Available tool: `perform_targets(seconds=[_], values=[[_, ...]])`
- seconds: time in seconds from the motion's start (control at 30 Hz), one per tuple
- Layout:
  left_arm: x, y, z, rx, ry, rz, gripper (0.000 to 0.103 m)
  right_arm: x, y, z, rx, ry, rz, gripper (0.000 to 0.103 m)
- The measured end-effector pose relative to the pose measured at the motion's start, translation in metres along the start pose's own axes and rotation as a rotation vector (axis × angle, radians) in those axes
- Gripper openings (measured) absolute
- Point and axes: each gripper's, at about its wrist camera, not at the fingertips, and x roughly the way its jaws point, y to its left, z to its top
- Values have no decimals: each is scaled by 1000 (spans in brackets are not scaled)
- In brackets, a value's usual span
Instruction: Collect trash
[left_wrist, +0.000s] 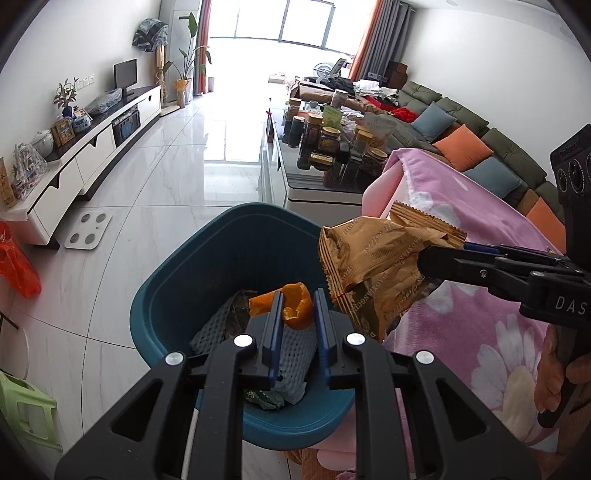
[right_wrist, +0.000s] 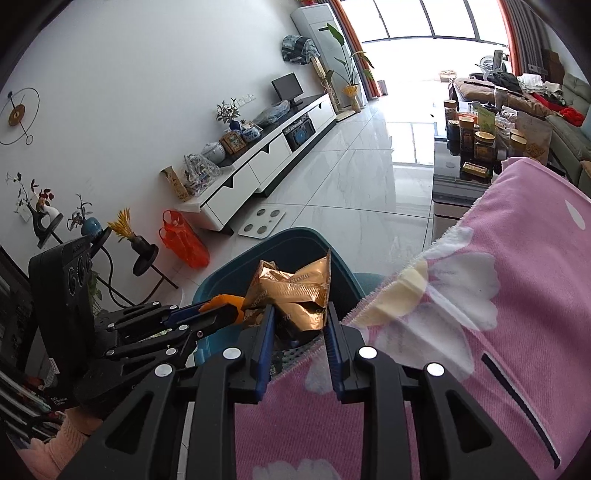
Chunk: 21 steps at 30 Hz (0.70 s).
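Two tools hung over the teal bin (left_wrist: 173, 295), each angled steeply down: the left tool (left_wrist: 298, 312) pinched an orange peel (left_wrist: 295, 301) directly above the bin's trash, while the right tool (right_wrist: 300, 319) clamped a gold wrapper (right_wrist: 295, 291) at the bin's bed-side rim.

The left wrist camera looks steeply down along its fingers, close over the teal bin (left_wrist: 173, 295), with the room's window far beyond. The right wrist camera faces likewise from beside the pink blanket (right_wrist: 517, 295); both share bin, blanket and the white TV cabinet (left_wrist: 92, 147).
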Motion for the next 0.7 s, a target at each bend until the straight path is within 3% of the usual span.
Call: perform_targets(seconds=[0.27, 0.47, 0.7], values=[[25, 12, -4, -40, 28, 18, 20, 32, 10, 4, -9, 73, -39, 33], [23, 11, -5, -57, 20, 27, 36, 31, 16, 6, -5, 69, -30, 35], [-5, -3, -1, -29, -59, 41, 59, 1, 6, 0, 23, 2, 0, 44]])
